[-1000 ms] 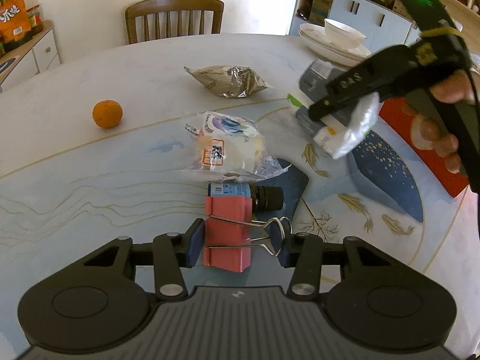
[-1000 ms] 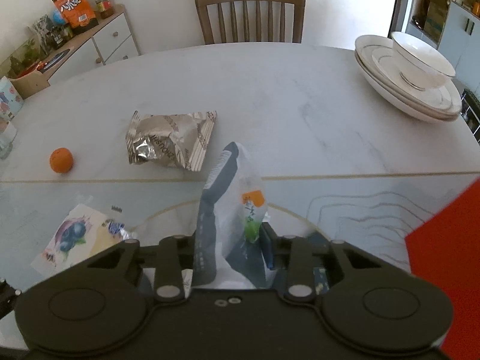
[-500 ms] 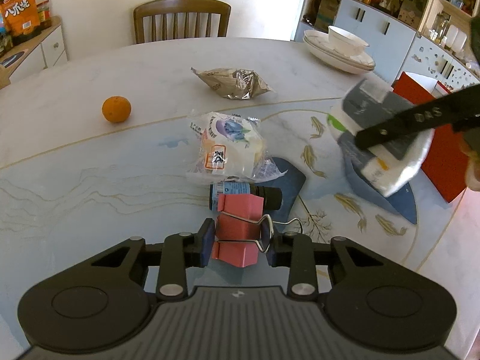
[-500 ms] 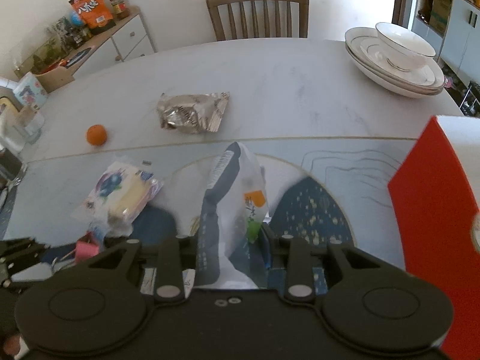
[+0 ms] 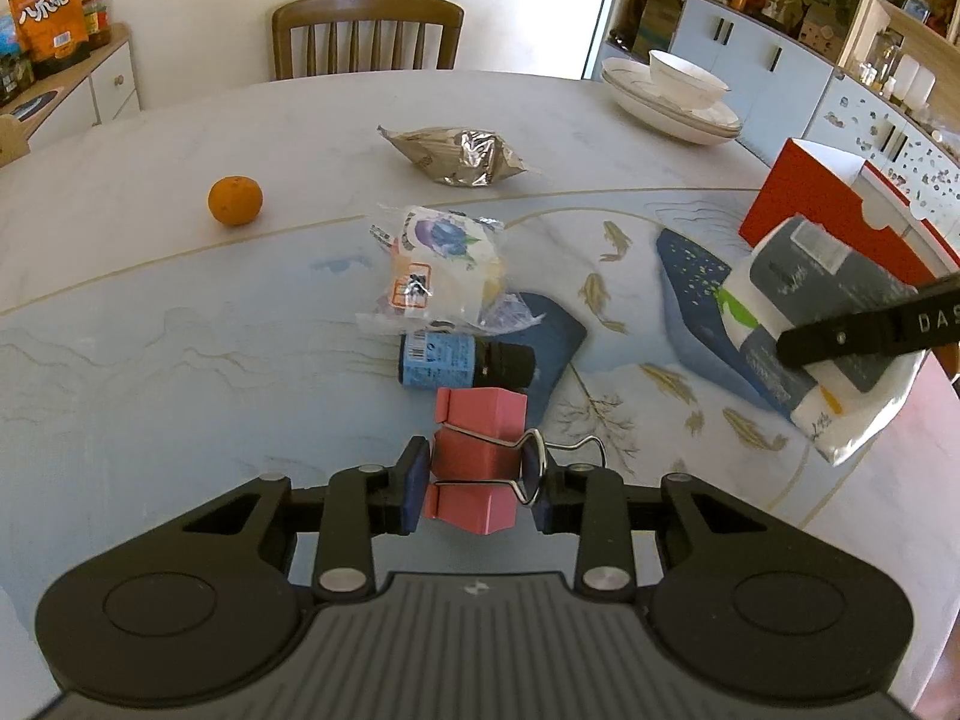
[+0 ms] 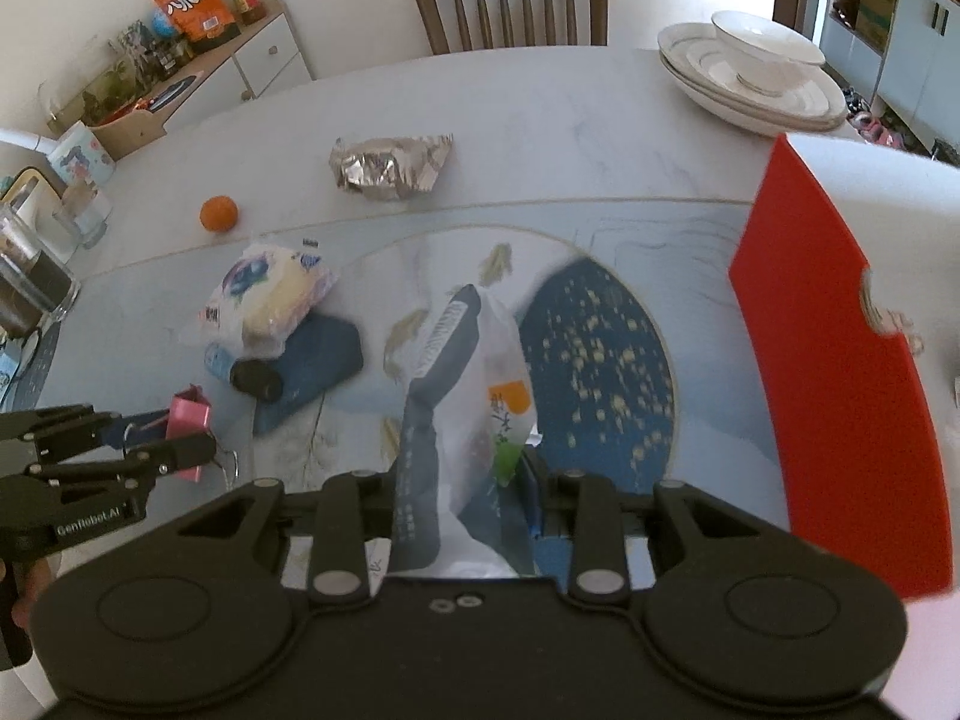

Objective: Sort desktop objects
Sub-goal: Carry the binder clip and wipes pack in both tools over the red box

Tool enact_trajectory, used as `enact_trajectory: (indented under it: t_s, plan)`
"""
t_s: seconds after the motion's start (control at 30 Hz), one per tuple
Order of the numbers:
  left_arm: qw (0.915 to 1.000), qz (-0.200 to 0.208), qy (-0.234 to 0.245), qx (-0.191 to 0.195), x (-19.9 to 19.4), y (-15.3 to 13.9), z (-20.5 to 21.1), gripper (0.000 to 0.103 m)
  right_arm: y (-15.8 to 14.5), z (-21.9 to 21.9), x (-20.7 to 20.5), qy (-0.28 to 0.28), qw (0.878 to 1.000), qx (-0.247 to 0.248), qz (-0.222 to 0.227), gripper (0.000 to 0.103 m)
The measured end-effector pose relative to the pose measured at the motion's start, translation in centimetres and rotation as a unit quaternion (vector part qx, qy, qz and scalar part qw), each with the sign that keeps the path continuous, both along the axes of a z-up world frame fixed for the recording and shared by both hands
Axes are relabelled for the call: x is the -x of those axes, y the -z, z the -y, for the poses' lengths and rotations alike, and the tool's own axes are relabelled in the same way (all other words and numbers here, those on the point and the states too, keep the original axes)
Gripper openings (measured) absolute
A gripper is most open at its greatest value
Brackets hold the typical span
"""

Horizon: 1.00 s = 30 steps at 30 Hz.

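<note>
My left gripper (image 5: pixel 477 495) is shut on a pink binder clip (image 5: pixel 477 462) and holds it above the table; the clip also shows in the right wrist view (image 6: pixel 191 420). My right gripper (image 6: pixel 465 504) is shut on a grey and white snack packet (image 6: pixel 462 420), which also shows at the right of the left wrist view (image 5: pixel 822 324). On the table lie a small dark bottle with a blue label (image 5: pixel 456 360), a clear bread packet (image 5: pixel 438 270), a silver foil bag (image 5: pixel 462 153) and an orange (image 5: pixel 235 199).
A red and white box (image 6: pixel 840 324) stands at the table's right edge. Stacked white plates with a bowl (image 5: pixel 672 99) sit at the far right. A wooden chair (image 5: pixel 366 36) is behind the table. A sideboard with jars and snacks (image 6: pixel 198 18) is at the left.
Both grippers have risen and drawn back from the table. The right gripper carried the snack packet rightward, toward the red box. The left gripper lifted the binder clip off the table.
</note>
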<state>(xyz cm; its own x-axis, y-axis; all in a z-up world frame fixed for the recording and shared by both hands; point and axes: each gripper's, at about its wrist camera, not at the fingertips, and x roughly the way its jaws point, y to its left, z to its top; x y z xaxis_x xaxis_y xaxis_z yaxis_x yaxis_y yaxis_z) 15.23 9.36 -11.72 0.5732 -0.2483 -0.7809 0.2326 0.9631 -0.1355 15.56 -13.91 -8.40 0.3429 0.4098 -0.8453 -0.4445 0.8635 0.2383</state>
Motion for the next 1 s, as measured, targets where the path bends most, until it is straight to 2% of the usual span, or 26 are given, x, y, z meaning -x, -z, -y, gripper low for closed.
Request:
enact_trajectory:
  t_s: [0.43, 1.0]
  plan:
    - [0.9997, 0.007, 0.011, 0.019, 1.8, -3.9, 3.8, 0.032, -3.3, 3.7, 1.8, 0.009, 0.999, -0.026, 0.019, 0.032]
    - [0.9947, 0.060, 0.081, 0.023, 1.0, -9.0, 15.1, 0.032, -7.2, 13.4, 0.7, 0.033, 0.996, -0.044, 0.066, 0.032]
